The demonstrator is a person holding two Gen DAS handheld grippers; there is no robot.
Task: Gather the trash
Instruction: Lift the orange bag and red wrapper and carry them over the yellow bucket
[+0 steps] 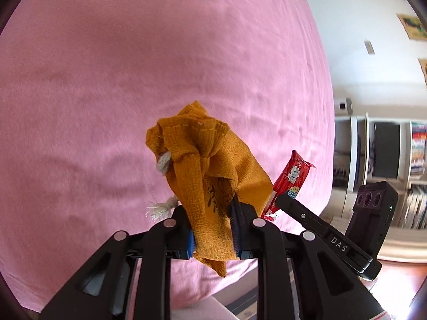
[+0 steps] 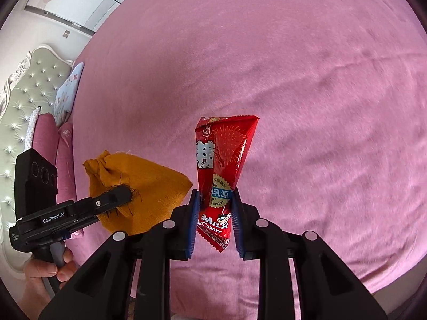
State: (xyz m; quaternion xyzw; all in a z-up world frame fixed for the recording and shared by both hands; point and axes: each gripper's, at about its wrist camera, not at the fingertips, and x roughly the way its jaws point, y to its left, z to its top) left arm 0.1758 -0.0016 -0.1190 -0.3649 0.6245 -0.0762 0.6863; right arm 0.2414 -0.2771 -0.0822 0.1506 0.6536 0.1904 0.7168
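Observation:
My left gripper (image 1: 213, 213) is shut on an orange drawstring cloth bag (image 1: 210, 165), held above the pink bed; its mouth is gathered and white cord ends hang out. My right gripper (image 2: 215, 208) is shut on a red milk candy wrapper (image 2: 221, 160), held upright. In the left wrist view the wrapper (image 1: 292, 176) shows just right of the bag, held by the right gripper (image 1: 283, 200). In the right wrist view the bag (image 2: 149, 184) sits to the left, pinched by the left gripper (image 2: 125, 194).
A pink bedspread (image 2: 307, 80) fills both views. A tufted headboard (image 2: 24, 98) and pillows (image 2: 66, 93) lie at the left. Shelves (image 1: 387, 154) stand against the wall beyond the bed's edge, with wood floor (image 1: 400, 280) below.

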